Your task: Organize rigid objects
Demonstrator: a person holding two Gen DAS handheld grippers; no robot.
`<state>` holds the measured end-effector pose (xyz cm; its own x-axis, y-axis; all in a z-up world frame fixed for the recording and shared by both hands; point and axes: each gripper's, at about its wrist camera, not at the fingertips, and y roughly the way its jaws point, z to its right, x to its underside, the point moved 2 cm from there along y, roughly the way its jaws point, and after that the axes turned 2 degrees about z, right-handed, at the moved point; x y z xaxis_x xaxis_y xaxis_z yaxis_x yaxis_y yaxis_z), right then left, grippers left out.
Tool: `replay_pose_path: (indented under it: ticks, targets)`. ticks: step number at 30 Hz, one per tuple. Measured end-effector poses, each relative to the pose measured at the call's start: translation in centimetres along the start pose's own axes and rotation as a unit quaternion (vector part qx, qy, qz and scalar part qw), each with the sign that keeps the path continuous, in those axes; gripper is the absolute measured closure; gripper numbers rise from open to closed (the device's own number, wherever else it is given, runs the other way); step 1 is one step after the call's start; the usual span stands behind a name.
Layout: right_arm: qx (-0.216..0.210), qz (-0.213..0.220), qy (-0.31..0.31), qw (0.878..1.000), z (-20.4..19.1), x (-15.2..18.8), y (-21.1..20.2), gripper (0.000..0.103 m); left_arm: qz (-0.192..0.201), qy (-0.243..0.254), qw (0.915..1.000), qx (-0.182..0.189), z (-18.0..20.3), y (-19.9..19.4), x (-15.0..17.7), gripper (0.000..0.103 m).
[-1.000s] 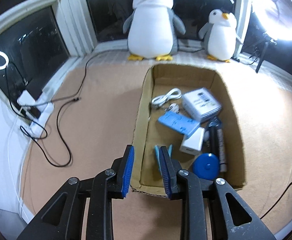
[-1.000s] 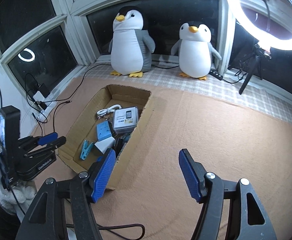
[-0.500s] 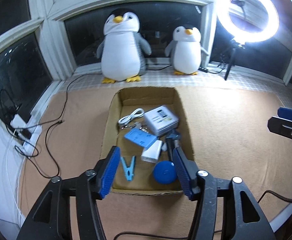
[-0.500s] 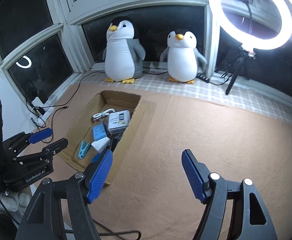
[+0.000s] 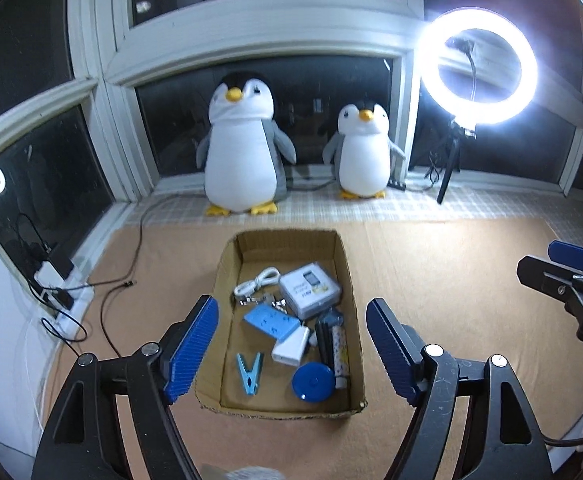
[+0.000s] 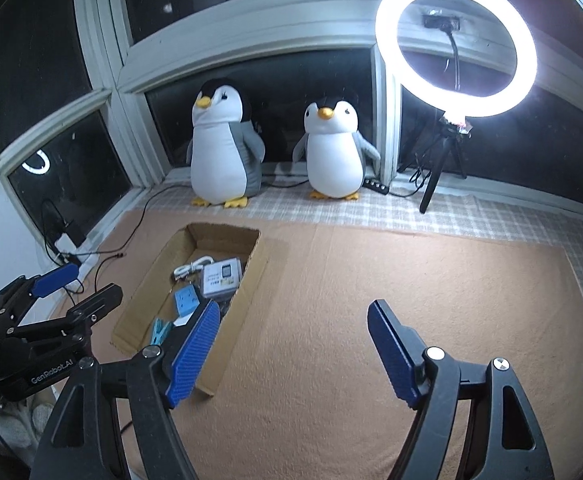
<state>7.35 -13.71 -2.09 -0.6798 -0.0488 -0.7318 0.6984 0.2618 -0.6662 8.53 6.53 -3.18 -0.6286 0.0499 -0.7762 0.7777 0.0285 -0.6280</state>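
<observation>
A shallow cardboard box lies on the tan mat and also shows in the right wrist view. It holds a white cable, a white boxed item, a blue strip, a white adapter, a blue clothespin, a blue round tape measure and dark pens. My left gripper is open and empty, raised above the box's near end. My right gripper is open and empty over bare mat, right of the box.
Two plush penguins stand on the checked sill at the back. A lit ring light on a tripod stands at back right. Black cables and a power strip lie along the left wall.
My left gripper opened wide, releasing the blue clothespin into the box, then rose and drew back. My right gripper also pulled back a little.
</observation>
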Motion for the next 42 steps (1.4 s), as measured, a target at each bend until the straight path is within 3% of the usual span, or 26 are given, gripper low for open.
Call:
replay_pose_path:
  ticks: [3, 10, 42]
  targets:
    - [0.010, 0.020, 0.000, 1.000, -0.1, -0.3, -0.6, 0.030, 0.020, -0.004, 0.9998, -0.004, 0.0, -1.0, -0.6, 0.018]
    - [0.010, 0.033, 0.018, 0.999, 0.3, -0.5, -0.8, 0.028, 0.043, -0.012, 0.9990, -0.005, -0.3, -2.5, -1.4, 0.016]
    - [0.025, 0.029, 0.018, 0.999, 0.7, 0.0, -0.7, 0.028, 0.034, -0.017, 0.9993, 0.001, -0.4, -2.0, -1.2, 0.015]
